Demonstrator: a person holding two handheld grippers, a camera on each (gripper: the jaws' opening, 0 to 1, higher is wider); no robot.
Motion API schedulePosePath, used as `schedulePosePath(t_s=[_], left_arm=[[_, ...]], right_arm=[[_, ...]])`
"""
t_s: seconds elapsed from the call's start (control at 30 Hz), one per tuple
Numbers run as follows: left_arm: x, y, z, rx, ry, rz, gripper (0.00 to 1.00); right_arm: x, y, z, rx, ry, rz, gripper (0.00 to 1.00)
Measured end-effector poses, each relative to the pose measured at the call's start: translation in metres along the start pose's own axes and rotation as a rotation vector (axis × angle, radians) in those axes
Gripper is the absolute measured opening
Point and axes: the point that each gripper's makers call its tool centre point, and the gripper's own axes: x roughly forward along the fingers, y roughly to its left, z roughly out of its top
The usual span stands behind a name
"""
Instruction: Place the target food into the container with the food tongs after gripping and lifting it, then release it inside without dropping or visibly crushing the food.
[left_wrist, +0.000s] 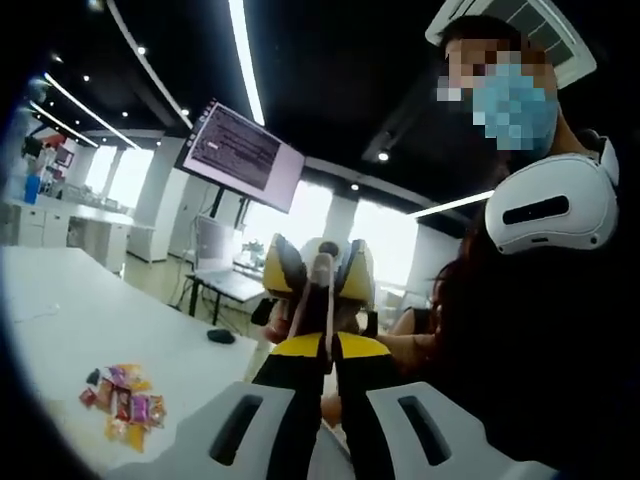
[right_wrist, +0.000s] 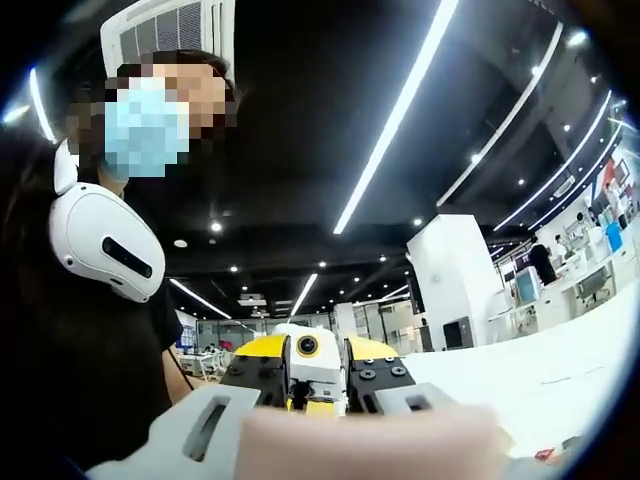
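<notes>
While both cameras tilt up toward a black ceiling with strip lights, a person in dark clothing (left_wrist: 540, 340) takes up the right side of the left gripper view. A white headset (left_wrist: 550, 205) hangs around the person's neck.

A long white desk (left_wrist: 90, 320) stretches along the left of that view. Above its far end hangs a flat dark wall screen showing text (left_wrist: 240, 150).

The left gripper (left_wrist: 322, 392) rises from the bottom edge as two white slotted jaws with black inner faces drawn close together. A slim tan rod (left_wrist: 318, 290) stands up from the narrow gap between them. Whether the jaws clamp it cannot be told.

Just beyond the rod, facing the camera, is the yellow-and-black right gripper (left_wrist: 320, 275). In the right gripper view a blurred pale bar (right_wrist: 370, 440) lies across its white slotted jaws. Their spread, and whether they pinch the bar, cannot be told.

The target food, a small heap of brightly wrapped red, pink and yellow snack packets (left_wrist: 125, 405), lies on the desk at the lower left of the left gripper view, well apart from both grippers. A small dark object (left_wrist: 220, 336) sits farther along the desk, too small to identify.
</notes>
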Motion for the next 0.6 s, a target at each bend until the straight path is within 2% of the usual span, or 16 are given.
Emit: schedulePosePath(t_s=[0.03,0.07,0.13,0.23,0.3,0.37,0.43,0.53,0.6], left_arm=[[-0.001,0.002,-0.005,0.008,0.024,0.016,0.02],[-0.002,0.003,-0.008,0.004,0.040,0.028,0.02],[-0.007,0.006,-0.013,0.016,0.076,0.056,0.08],[-0.015,0.006,-0.013,0.018,0.074,0.085,0.21],[-0.024,0.012,-0.018,0.043,0.091,0.137,0.27],[-0.038,0.025,-0.028,0.070,0.123,0.238,0.37],[-0.052,0.034,-0.032,0.066,0.098,0.309,0.52],[-0.070,0.037,-0.036,0.060,0.068,0.379,0.62],[-0.084,0.039,-0.041,0.063,0.071,0.437,0.66]], right_arm=[[-0.001,-0.001,-0.008,0.004,0.044,0.002,0.20],[-0.001,-0.002,-0.011,-0.001,0.060,0.000,0.20],[-0.002,-0.004,-0.010,-0.003,0.050,0.001,0.21],[-0.007,-0.013,-0.008,-0.001,0.043,-0.025,0.21],[-0.009,-0.016,-0.007,-0.004,0.047,-0.036,0.21],[-0.013,-0.019,-0.008,0.007,0.067,-0.037,0.21],[-0.017,-0.023,-0.009,0.015,0.095,-0.037,0.21],[-0.020,-0.023,-0.013,0.006,0.129,-0.039,0.21],[-0.020,-0.022,-0.015,0.006,0.139,-0.042,0.21]])
